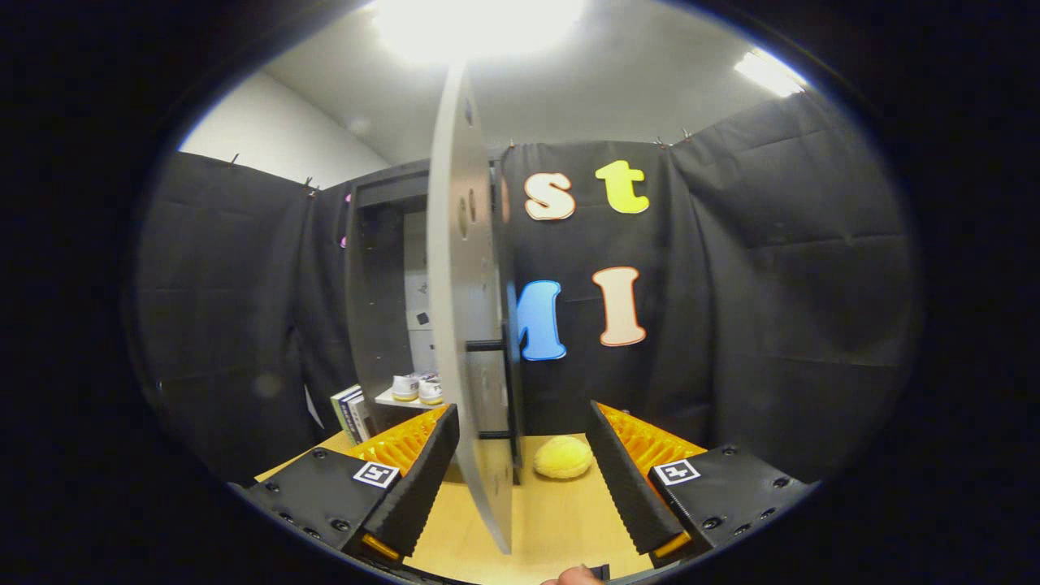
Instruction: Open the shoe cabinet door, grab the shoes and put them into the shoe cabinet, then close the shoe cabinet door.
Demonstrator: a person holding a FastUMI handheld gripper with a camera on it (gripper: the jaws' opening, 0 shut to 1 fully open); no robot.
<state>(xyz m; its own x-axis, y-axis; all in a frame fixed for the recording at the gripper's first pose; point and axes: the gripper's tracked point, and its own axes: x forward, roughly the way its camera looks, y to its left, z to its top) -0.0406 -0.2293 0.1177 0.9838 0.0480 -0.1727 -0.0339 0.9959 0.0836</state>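
Shoe cabinet [378, 292] at the table's [561, 520] far side, door [467, 325] swung open edge-on between the spread, released fingers [524, 479], apparently untouched by either. Shoes [417, 388] rest on its inner shelf; a yellow ball [562, 457] lies beyond the fingers.

Black cloth walls [772, 268], white ceiling w/ bright lights [479, 24] (glaring), wooden tabletop [561, 520].
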